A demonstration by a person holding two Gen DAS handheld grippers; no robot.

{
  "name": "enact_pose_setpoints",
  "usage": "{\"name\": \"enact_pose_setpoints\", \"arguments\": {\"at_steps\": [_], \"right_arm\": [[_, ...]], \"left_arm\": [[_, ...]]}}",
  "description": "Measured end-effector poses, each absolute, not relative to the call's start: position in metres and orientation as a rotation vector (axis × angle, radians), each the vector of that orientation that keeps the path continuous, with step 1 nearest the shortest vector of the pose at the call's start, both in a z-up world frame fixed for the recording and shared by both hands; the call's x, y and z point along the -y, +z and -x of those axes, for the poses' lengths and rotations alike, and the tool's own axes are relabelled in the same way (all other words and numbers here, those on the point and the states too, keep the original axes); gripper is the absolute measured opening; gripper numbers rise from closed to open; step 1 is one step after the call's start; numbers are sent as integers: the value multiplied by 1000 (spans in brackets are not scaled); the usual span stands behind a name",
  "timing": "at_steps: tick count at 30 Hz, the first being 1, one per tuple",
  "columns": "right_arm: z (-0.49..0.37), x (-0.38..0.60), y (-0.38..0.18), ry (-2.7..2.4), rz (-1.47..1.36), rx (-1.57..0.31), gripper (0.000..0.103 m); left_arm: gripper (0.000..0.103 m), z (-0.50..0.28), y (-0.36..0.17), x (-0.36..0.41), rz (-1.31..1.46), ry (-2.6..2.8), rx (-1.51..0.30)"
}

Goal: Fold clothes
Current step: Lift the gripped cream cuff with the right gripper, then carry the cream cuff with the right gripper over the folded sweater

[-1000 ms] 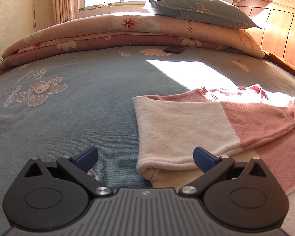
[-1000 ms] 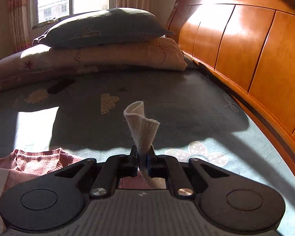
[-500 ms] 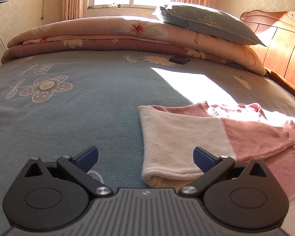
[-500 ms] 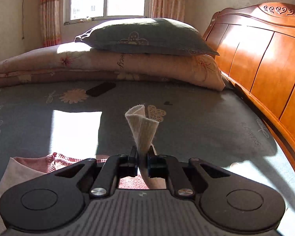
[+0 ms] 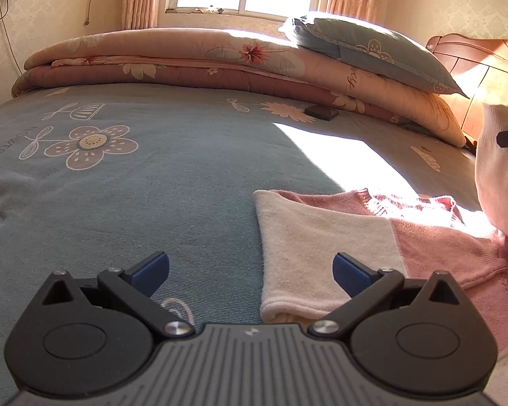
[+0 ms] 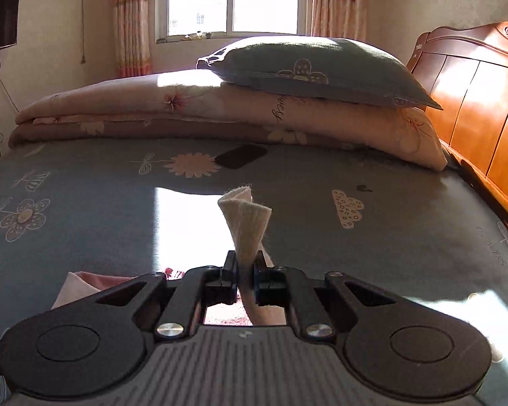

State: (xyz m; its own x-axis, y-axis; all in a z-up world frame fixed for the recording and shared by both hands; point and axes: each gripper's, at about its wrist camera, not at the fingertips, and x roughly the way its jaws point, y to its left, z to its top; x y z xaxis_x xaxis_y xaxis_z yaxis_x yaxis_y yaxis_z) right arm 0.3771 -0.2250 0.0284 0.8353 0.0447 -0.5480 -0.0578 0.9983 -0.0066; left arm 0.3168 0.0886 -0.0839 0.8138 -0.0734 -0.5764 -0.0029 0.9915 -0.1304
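Note:
A pink and cream knitted sweater [image 5: 372, 237] lies on the blue bedsheet, one cream sleeve folded across its body. My left gripper [image 5: 250, 270] hovers open just above the sheet, at the sweater's left folded edge, nothing between its blue pads. My right gripper [image 6: 246, 275] is shut on the cream cuff [image 6: 245, 226] of the other sleeve, which sticks up past the fingertips. In the left wrist view that lifted sleeve [image 5: 498, 169] hangs at the far right, with the right gripper's tip beside it. A bit of pink sweater [image 6: 84, 282] shows low left in the right wrist view.
A folded floral quilt [image 5: 203, 64] with a blue pillow [image 5: 372, 50] on it lies along the far side of the bed. A small dark object [image 5: 321, 112] rests on the sheet before the quilt. The wooden headboard [image 6: 474, 91] runs along the right. A sunlit patch crosses the sheet.
My right gripper has swung left with the cream sleeve in it; the headboard has slid to the right edge. The lifted sleeve has come into the left wrist view. The left gripper stays open.

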Motion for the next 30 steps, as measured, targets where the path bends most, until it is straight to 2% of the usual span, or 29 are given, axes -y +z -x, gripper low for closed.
{"name": "enact_pose_setpoints", "arguments": {"at_steps": [6, 15, 30], "right_arm": [[-381, 179, -1, 78, 72, -570, 10], [-374, 112, -64, 95, 308, -603, 10], [-372, 104, -93, 119, 312, -648, 11]], "left_arm": [[102, -317, -82, -99, 144, 1, -600], [102, -319, -83, -110, 163, 44, -592], [102, -319, -83, -107, 144, 39, -586]]}}
